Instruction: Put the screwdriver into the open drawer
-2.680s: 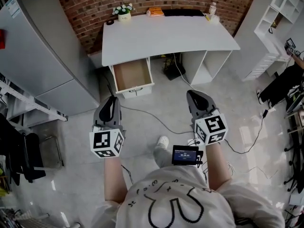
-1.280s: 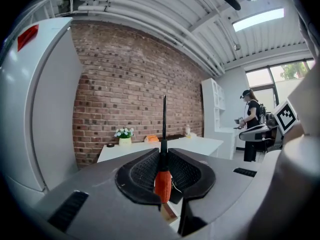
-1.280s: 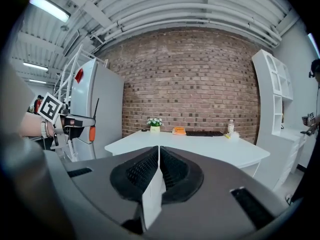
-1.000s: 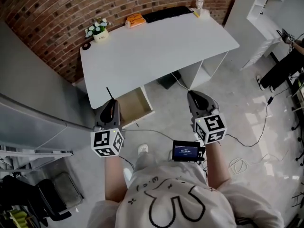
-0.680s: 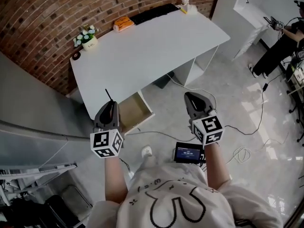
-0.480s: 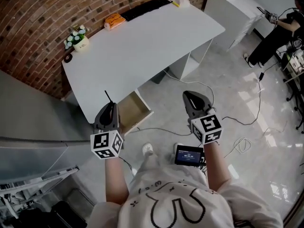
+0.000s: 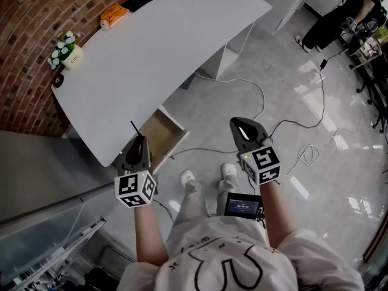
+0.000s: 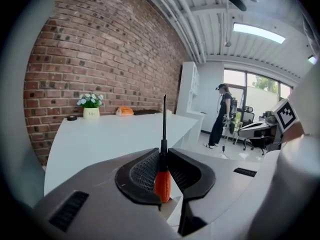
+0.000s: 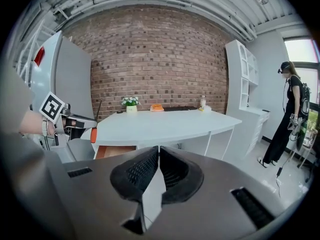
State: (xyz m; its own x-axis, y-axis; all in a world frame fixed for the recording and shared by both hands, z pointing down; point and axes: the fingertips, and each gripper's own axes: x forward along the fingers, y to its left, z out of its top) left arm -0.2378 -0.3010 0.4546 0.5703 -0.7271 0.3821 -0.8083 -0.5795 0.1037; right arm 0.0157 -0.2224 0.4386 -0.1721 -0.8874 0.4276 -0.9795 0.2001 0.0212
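Note:
The screwdriver (image 8: pixel 162 183) has an orange handle and a thin dark shaft that points straight out ahead. My left gripper (image 8: pixel 163 156) is shut on that handle. In the head view the left gripper (image 7: pixel 138 145) hangs just left of the open drawer (image 7: pixel 160 133), whose brown inside shows under the white desk (image 7: pixel 157 47). The screwdriver's shaft (image 7: pixel 134 128) pokes toward the desk edge. My right gripper (image 7: pixel 243 126) is held over the floor to the drawer's right, and its jaws (image 9: pixel 159 151) are shut with nothing between them. The drawer (image 9: pixel 114 151) also shows in the right gripper view.
On the desk's far side stand a flower pot (image 7: pixel 65 50) and an orange item (image 7: pixel 114 16). Cables (image 7: pixel 267 111) trail across the floor. A grey cabinet (image 7: pixel 36 180) stands at the left. A person (image 7: pixel 342 11) stands at the far right.
The head view has swung and moved nearer, so the desk now runs diagonally. Both grippers have come closer to the drawer. The left one still holds the screwdriver.

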